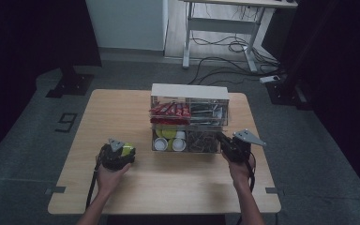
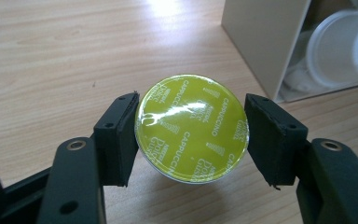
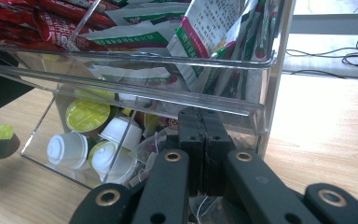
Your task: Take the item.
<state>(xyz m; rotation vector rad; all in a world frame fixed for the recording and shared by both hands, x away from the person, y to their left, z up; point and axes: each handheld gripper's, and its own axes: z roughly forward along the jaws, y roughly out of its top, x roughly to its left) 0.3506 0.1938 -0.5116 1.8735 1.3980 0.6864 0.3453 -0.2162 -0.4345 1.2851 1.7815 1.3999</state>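
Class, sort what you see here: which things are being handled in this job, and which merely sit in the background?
In the job:
left gripper, its jaws around the yellow-green capsule
right gripper, jaws together at the clear organiser

Lying about:
desk frame
floor cables
power strip

You have a light wooden table (image 1: pixel 136 183) carrying a clear two-tier organiser (image 1: pixel 189 118) near its far middle
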